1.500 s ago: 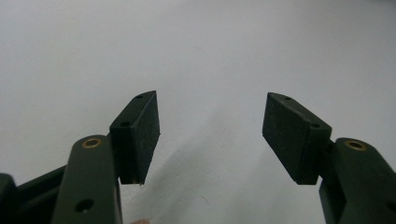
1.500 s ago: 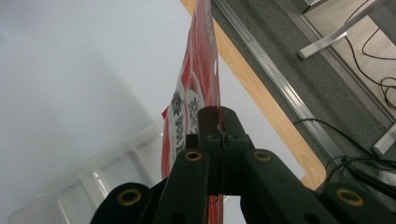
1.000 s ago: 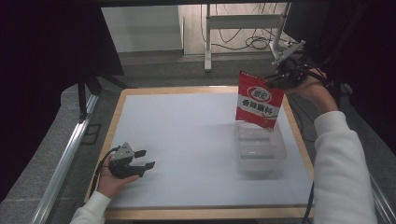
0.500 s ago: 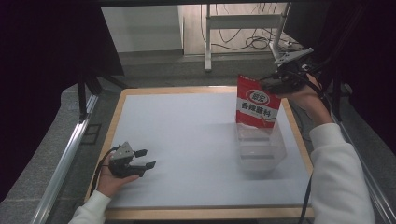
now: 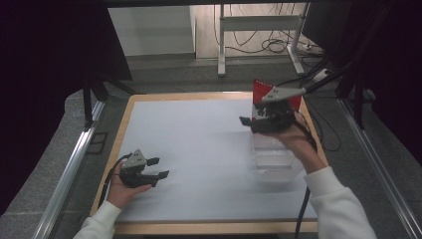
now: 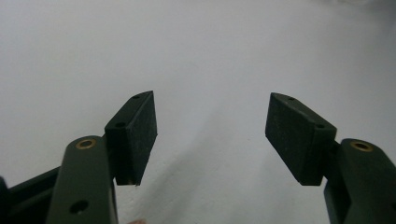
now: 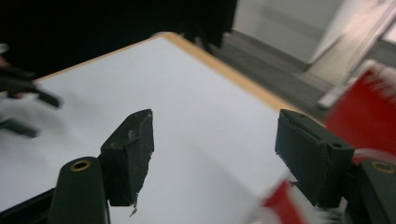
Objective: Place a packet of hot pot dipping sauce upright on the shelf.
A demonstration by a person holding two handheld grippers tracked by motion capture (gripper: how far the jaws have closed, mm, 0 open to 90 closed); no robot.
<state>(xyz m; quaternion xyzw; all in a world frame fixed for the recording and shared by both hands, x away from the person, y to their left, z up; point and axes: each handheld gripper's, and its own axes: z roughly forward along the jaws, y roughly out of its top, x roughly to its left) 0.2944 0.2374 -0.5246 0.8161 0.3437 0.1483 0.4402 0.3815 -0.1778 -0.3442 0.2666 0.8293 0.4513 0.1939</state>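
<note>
The high view is showing the white table whole, with the clear box near its right edge and the red packet standing at the box's far end, half hidden behind the right gripper. That gripper's jaws, having just been opening, are gaping empty; its own view is blurring the packet. The left gripper is resting released on the table.
</note>
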